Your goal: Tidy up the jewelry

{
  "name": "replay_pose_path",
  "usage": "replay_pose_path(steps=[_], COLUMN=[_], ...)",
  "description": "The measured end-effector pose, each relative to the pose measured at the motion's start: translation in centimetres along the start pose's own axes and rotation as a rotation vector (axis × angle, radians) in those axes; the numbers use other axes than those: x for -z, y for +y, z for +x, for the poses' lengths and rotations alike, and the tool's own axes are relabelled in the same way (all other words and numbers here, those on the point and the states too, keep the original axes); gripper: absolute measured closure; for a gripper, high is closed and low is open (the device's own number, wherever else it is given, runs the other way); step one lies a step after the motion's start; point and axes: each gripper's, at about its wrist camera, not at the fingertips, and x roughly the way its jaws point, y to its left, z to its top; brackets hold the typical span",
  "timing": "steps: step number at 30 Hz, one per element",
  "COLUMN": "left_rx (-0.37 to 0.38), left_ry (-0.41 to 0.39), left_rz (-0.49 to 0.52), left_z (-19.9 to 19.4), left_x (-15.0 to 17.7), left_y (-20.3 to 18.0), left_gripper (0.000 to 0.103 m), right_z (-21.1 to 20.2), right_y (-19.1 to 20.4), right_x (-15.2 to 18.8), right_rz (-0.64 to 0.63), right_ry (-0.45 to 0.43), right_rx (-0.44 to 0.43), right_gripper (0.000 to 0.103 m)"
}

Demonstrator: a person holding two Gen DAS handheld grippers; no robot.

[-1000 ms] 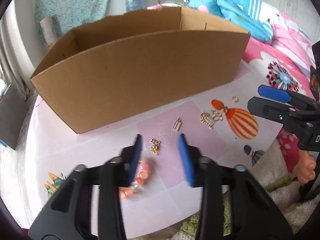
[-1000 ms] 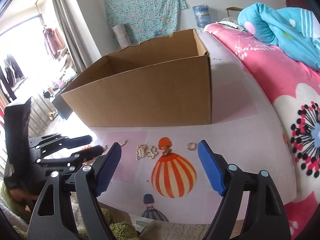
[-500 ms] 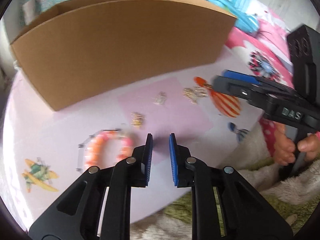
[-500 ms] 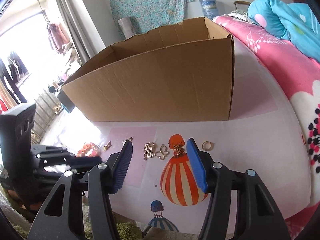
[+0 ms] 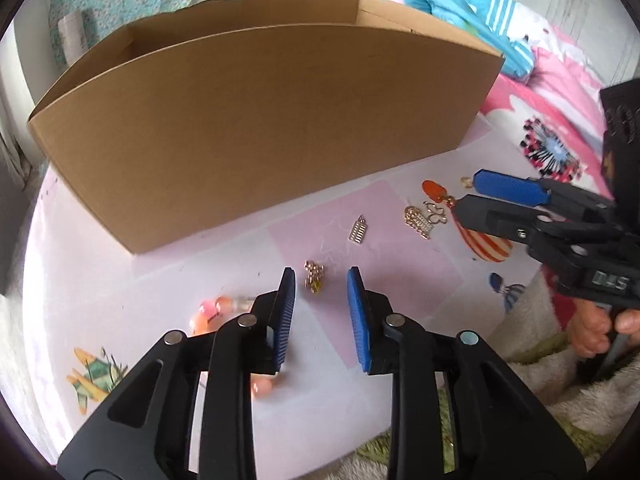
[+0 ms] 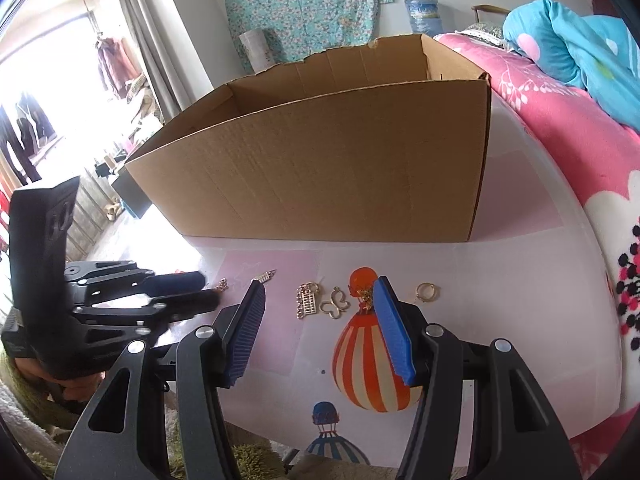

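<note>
Brown box, gold charms

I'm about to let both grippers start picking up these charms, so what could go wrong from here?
1. The left gripper, whose jaws have just been opening, frames a small gold chain charm; it lies flat and may slip from the pads.
2. The abacus charm and butterfly charm lie close together, so the right gripper may catch both.
3. The cardboard box has tall walls; a carried piece could snag.
</note>
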Motion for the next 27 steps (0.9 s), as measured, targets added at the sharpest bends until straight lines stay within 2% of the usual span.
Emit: replay_pose_path(steps=[3, 7, 11, 18, 24, 27], left_rx=[-0.043, -0.047, -0.054, 0.016, 0.054, 0.057], left_ry=[-0.011, -0.018, -0.035, -0.11, -0.139, -0.15], left_rz=[0.064, 0.098, 0.092, -0.011, -0.078, -0.089], left_z=[0.2, 0.4, 0.1, -1.9, -2.4, -2.4], left_x=[0.0, -0.2, -0.1, -0.2, -0.2, -0.2], left_y=[-0.6, -0.9, -0.7, 1.0, 2.6, 2.7], left_gripper=[0.081, 0.099, 0.102, 0.102, 0.102, 0.102], right_z=[-0.1, -0.3, -0.2, 0.7, 3.3, 4.3], right_y=[0.4, 1.1, 1.7, 3.9, 5.5, 5.9], right_x=[-0.1, -0.4, -0.4, -0.7, -1.2, -1.5], right_rz=[-0.016, -0.043, -0.053, -0.136, -0.24, -0.285], right_ry=[-0.003, -0.016, -0.012, 0.013, 0.086, 0.115], right_rx=[0.003, 0.007, 0.003, -0.005, 0.016, 0.033], right_gripper=[0.048, 0.048, 0.049, 0.05, 0.063, 0.067])
